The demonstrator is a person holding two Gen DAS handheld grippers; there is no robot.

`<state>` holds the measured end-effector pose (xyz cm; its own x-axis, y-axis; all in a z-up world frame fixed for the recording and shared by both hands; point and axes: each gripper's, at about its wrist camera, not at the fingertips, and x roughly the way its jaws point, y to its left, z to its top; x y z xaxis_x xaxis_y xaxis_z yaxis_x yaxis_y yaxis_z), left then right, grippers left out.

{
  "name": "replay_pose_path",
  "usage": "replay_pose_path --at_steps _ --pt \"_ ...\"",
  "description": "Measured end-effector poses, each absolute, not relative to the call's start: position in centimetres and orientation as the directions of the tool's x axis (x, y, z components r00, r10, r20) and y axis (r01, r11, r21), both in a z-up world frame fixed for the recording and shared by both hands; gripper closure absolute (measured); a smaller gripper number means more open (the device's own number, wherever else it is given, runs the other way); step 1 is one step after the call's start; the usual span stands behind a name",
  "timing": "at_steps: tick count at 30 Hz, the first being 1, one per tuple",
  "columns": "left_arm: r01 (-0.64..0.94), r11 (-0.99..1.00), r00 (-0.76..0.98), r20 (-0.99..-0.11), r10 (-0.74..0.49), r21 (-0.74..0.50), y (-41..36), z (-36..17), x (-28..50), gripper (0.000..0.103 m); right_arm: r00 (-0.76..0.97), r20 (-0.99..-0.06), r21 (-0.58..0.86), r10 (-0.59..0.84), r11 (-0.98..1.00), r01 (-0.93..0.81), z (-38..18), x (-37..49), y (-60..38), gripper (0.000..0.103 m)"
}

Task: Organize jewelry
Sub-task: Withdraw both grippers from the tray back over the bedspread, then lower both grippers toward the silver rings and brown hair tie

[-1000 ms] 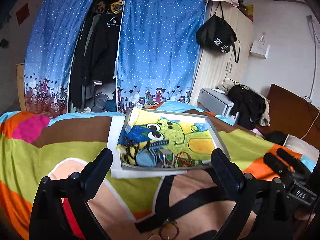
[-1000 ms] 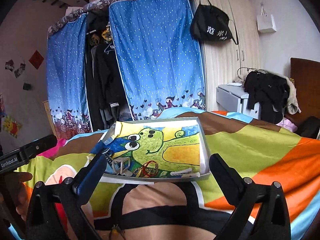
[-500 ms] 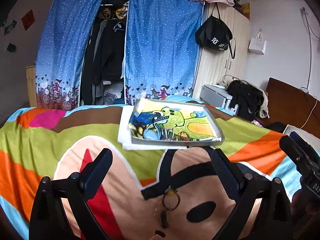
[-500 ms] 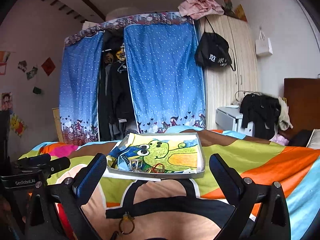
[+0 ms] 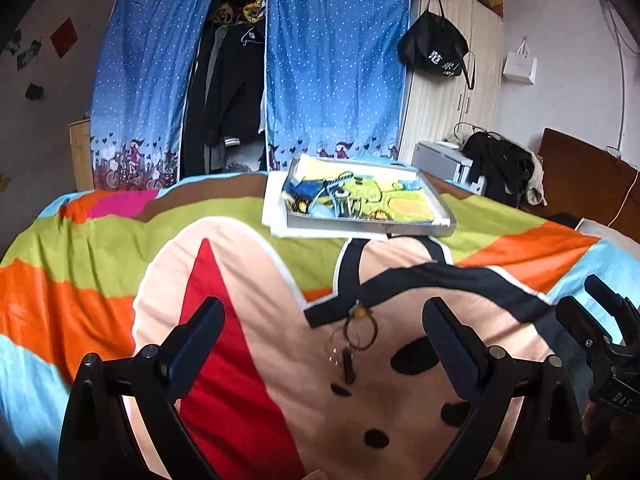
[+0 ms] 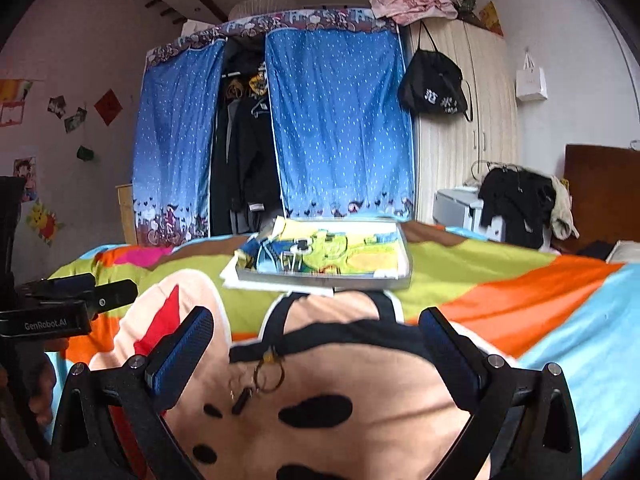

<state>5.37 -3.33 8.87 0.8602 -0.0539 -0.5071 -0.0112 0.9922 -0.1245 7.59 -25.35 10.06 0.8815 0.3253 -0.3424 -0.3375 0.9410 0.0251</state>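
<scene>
thin brown bangle with amber bead [image 5: 359, 330] lying on cartoon-print bedspread [image 5: 248, 320] | sitting at 12 o'clock of left gripper [image 5: 324, 344], jaws gaping, empty | right gripper [image 6: 316, 346] spread too, seemingly about as near | long axis running 12–6, small dark charm [image 5: 349, 368] probably trailing toward 6 | shallow grey tray with dinosaur-print liner [image 5: 372, 229] waiting beyond at 12

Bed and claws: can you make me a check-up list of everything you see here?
Surface: bed with a bright cartoon blanket, rumpled.
Job's things: a ring-shaped jewelry piece with small bits beside it lies loose on the blanket; a shallow tray farther back holds more jewelry on a cartoon liner.
Clutter: white paper under the tray.
Claws: left claw open, empty, above the blanket near the ring; right claw open, empty.
Cables: a thin cord by the headboard.
Surroundings: blue curtain wardrobe, black bag hanging on a cupboard, dark clothes piled at right.
</scene>
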Motion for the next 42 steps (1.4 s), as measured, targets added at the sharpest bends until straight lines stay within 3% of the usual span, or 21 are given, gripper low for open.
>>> replay_pose_path --at_steps 17,25,42 --pt "-0.015 0.994 0.778 -0.625 -0.056 -0.107 -0.8 1.3 5.5 0.006 0.814 -0.522 0.083 0.254 0.965 -0.248 3.3 7.0 -23.9 0.0" --pt "-0.029 0.996 0.772 -0.636 -0.029 -0.081 1.1 -1.7 5.6 0.006 0.773 -0.586 0.113 0.241 0.97 -0.217 0.5 7.7 -23.1 0.0" --pt "0.136 0.987 0.723 -0.673 -0.156 -0.082 0.5 -3.1 7.4 0.006 0.698 -0.671 0.151 0.248 0.968 -0.199 -3.0 8.0 -23.7 0.0"
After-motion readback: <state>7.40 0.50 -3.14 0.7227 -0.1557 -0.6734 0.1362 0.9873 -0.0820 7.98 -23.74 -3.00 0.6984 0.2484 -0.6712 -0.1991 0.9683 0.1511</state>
